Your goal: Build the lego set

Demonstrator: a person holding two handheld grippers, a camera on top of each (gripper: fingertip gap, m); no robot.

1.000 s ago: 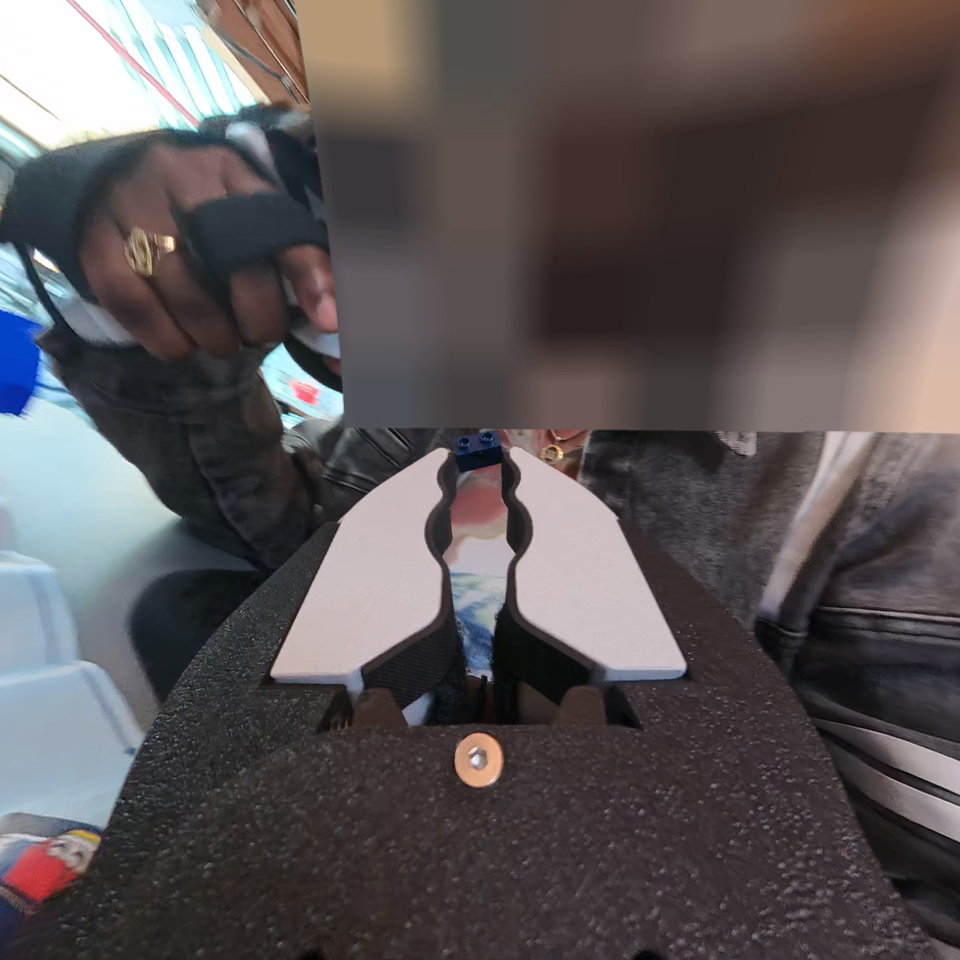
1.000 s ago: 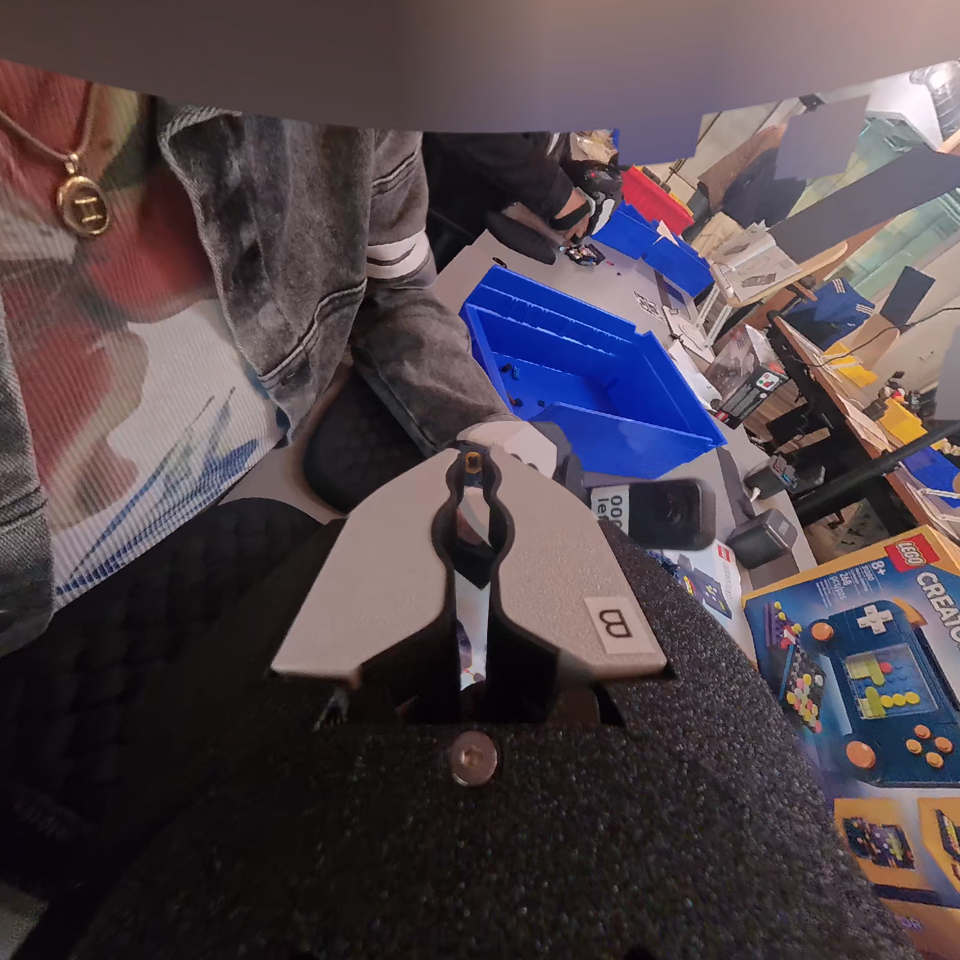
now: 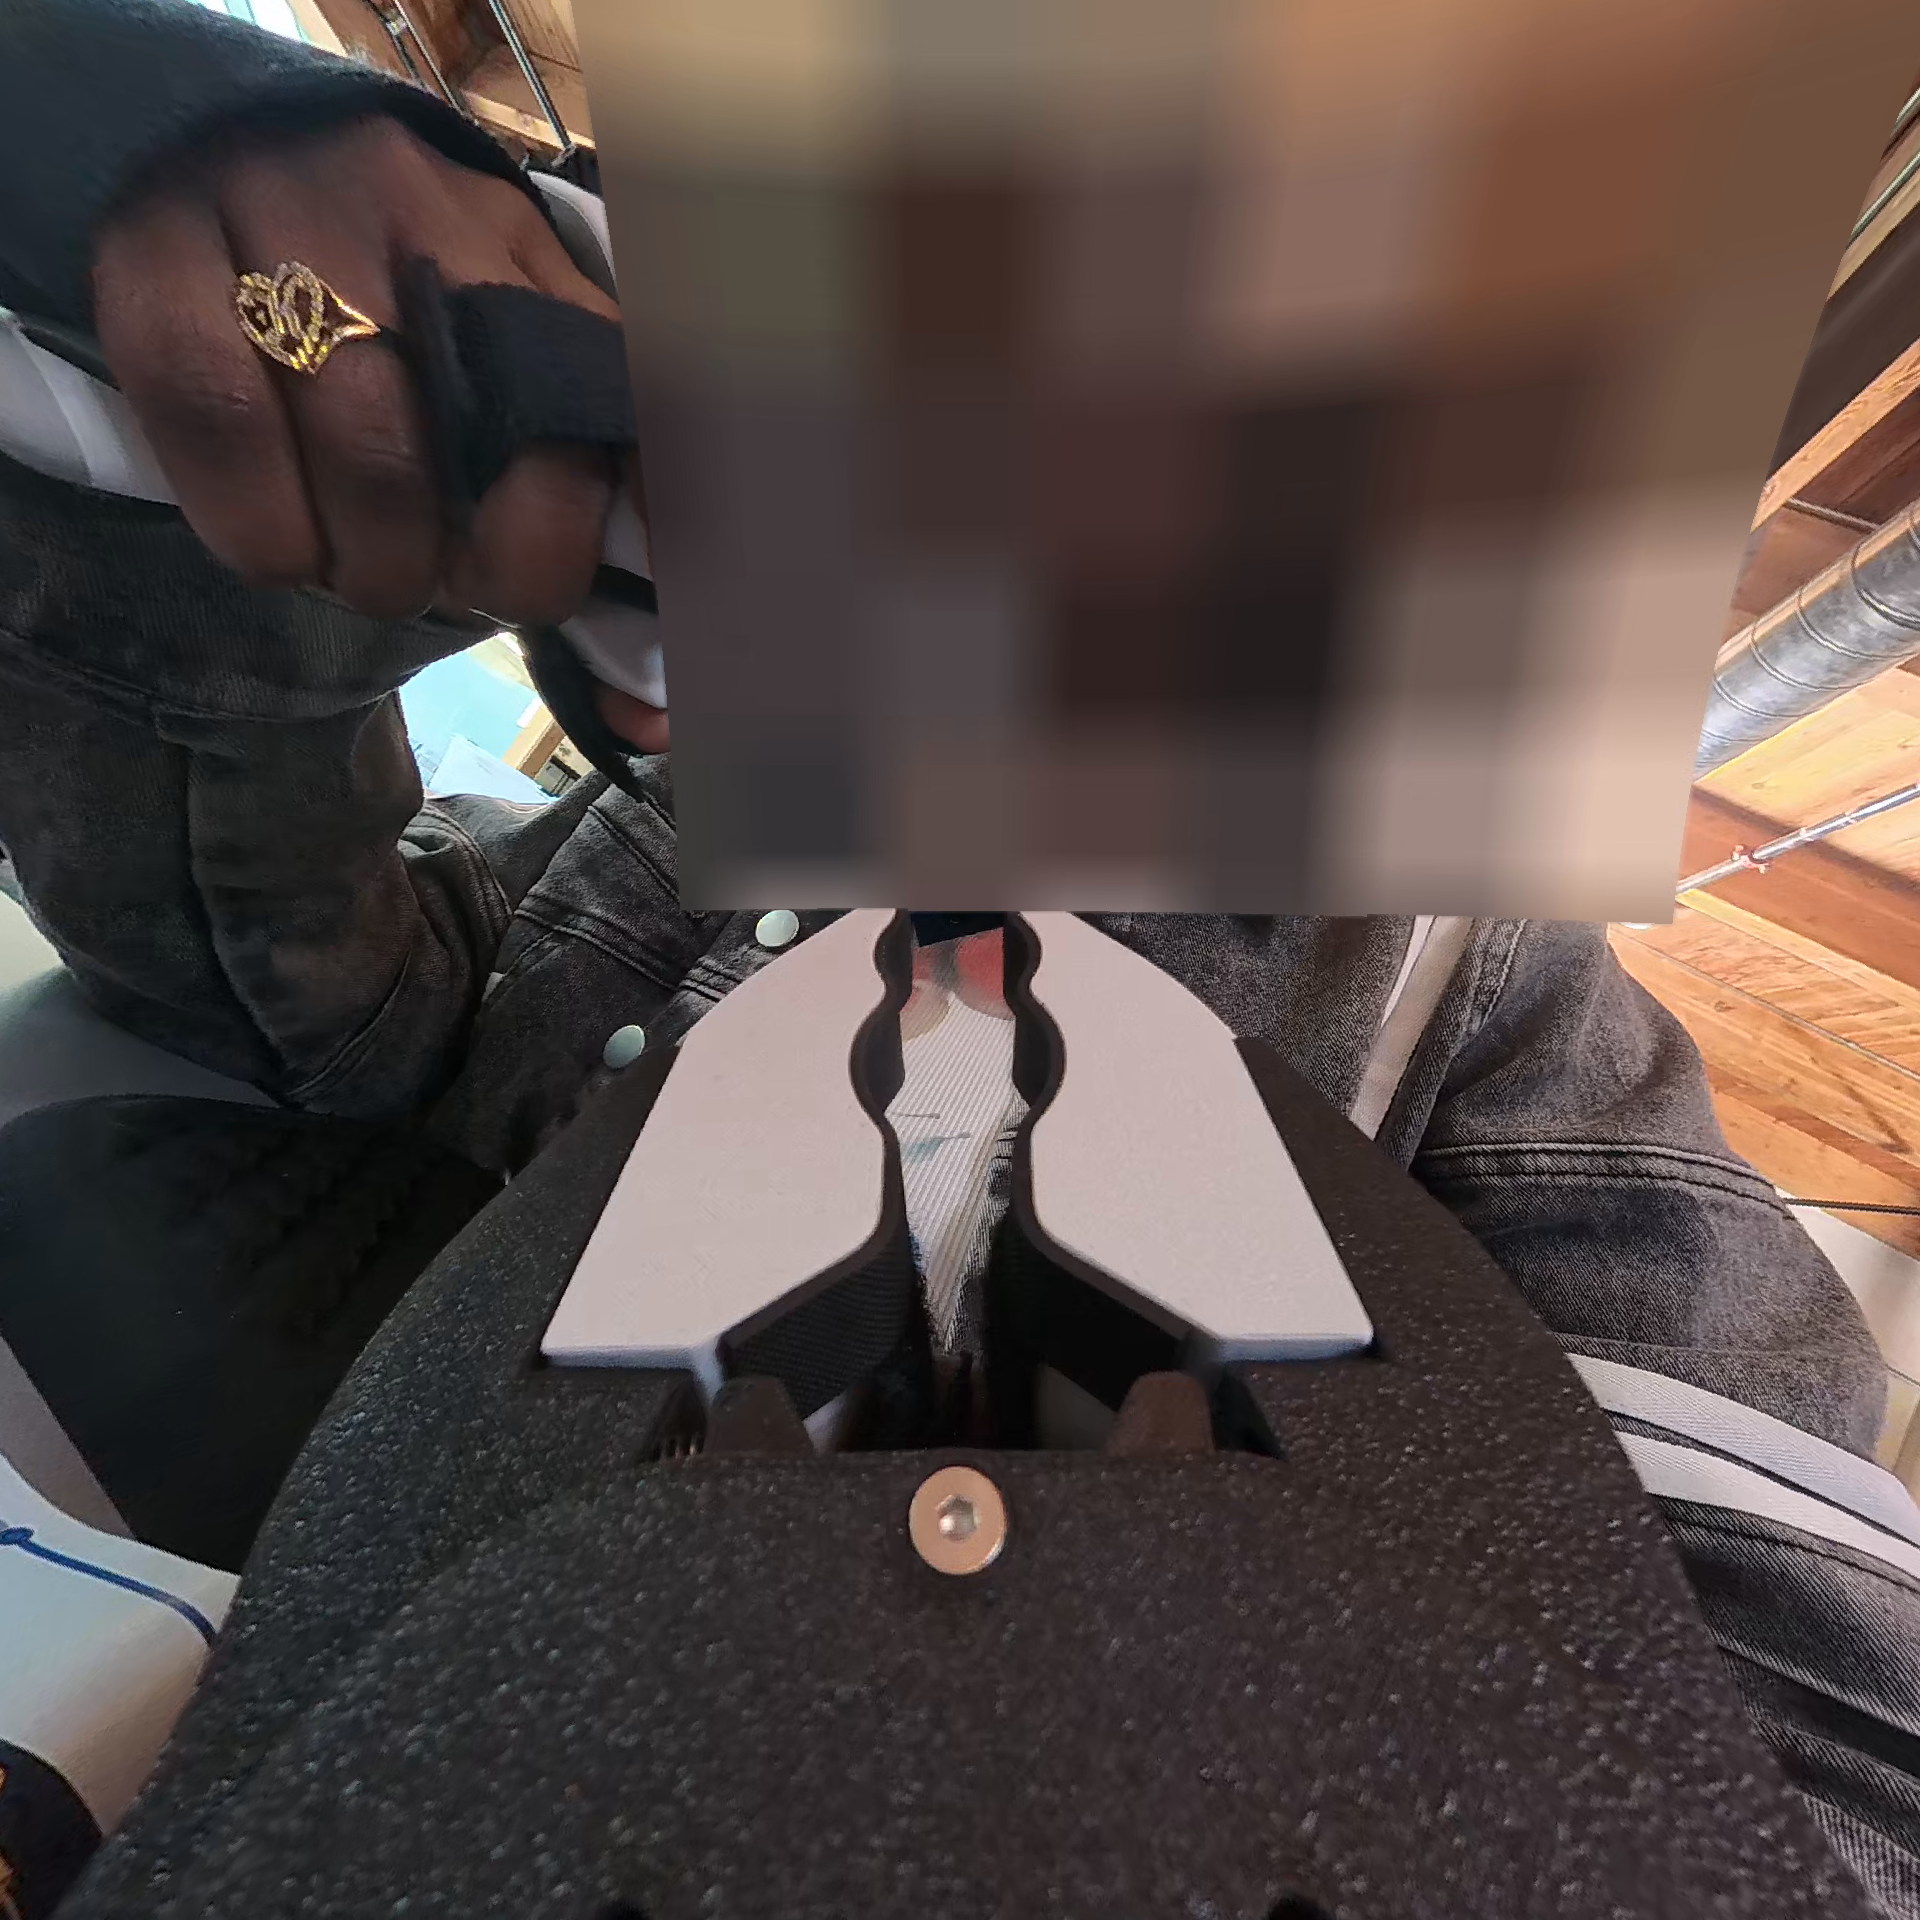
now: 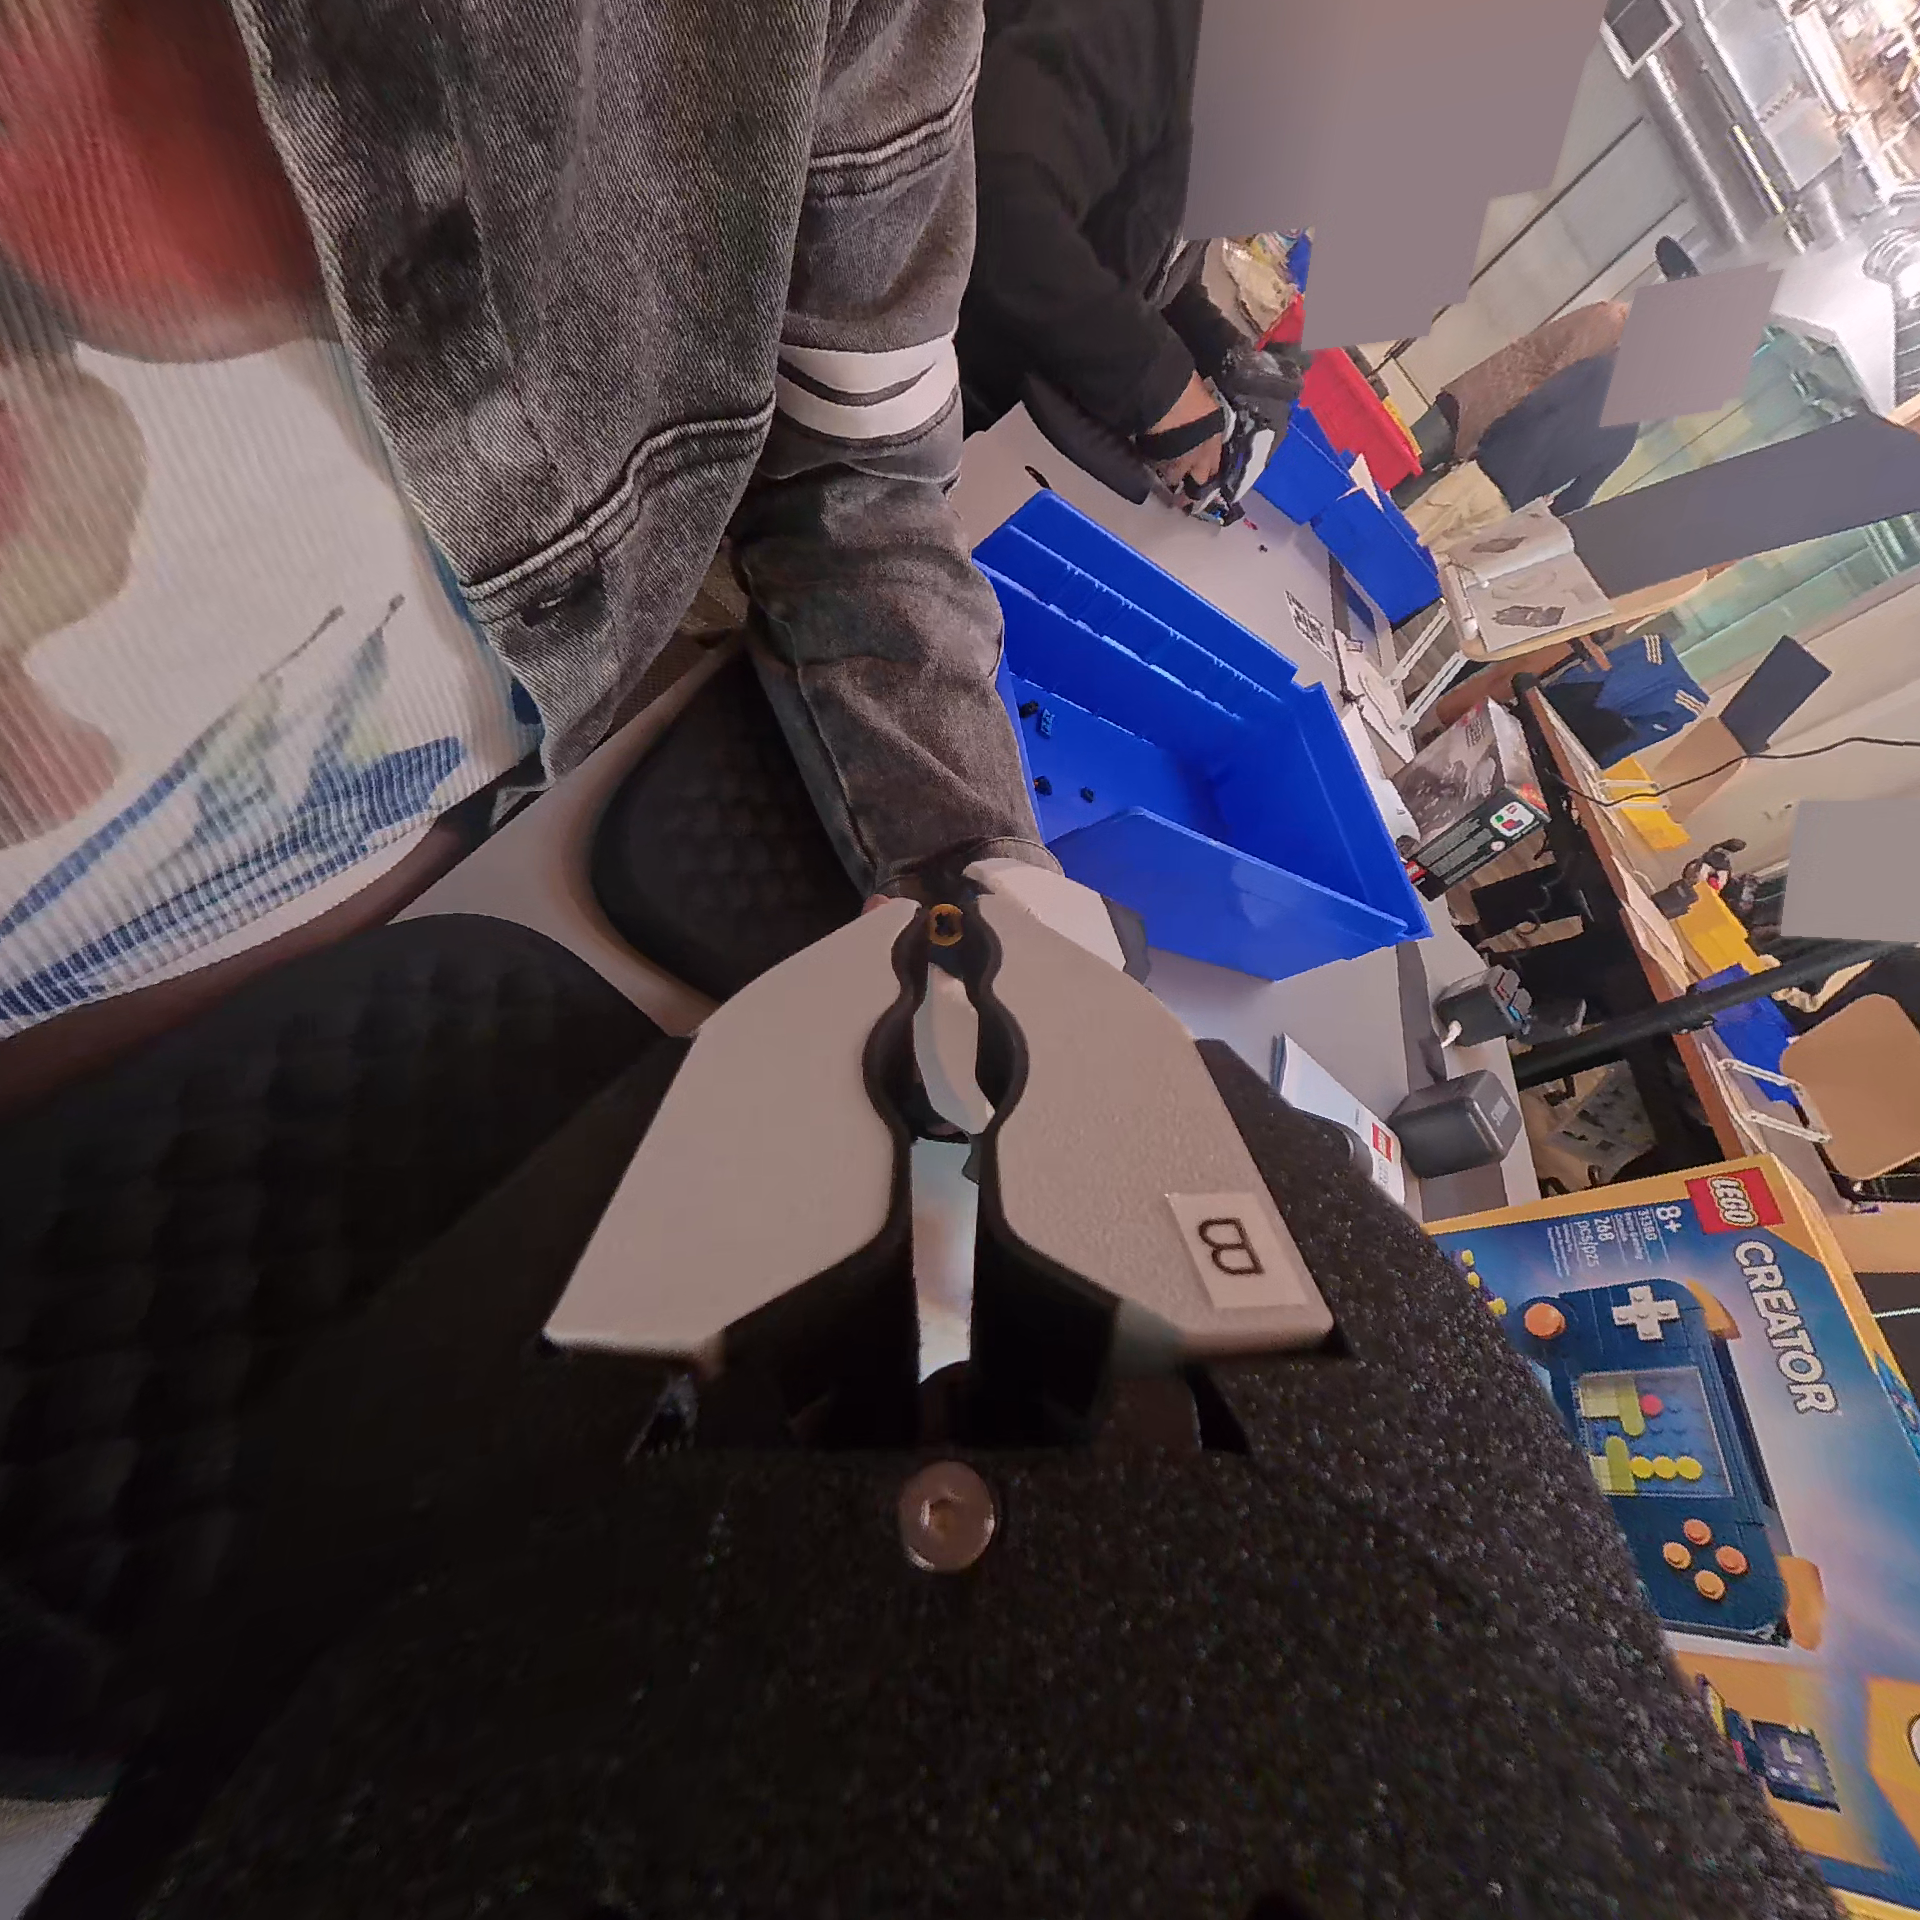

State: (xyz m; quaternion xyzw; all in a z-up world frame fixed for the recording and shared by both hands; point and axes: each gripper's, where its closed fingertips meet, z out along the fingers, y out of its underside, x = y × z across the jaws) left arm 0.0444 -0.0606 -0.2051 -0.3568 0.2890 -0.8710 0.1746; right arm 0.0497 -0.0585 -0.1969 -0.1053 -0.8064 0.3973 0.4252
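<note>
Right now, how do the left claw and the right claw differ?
The right claw pinches a small yellow ring at its tips; the left claw's tips meet a blur patch, showing only a dark blue sliver. The left claw's jaws stand wider apart than the right claw's. Both have pale fingers with dark wavy pads.

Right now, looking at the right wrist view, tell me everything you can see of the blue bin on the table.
The blue bin is an open-topped tray of bright, glossy, plastic-looking material. It has straight walls, and several ribbed ridges run along its far side. It stands upright on the pale table. It is nearly empty, with only a few small dark pieces on its floor. A grey denim sleeve overlaps its near left corner in this view; whether they touch cannot be told.
</note>
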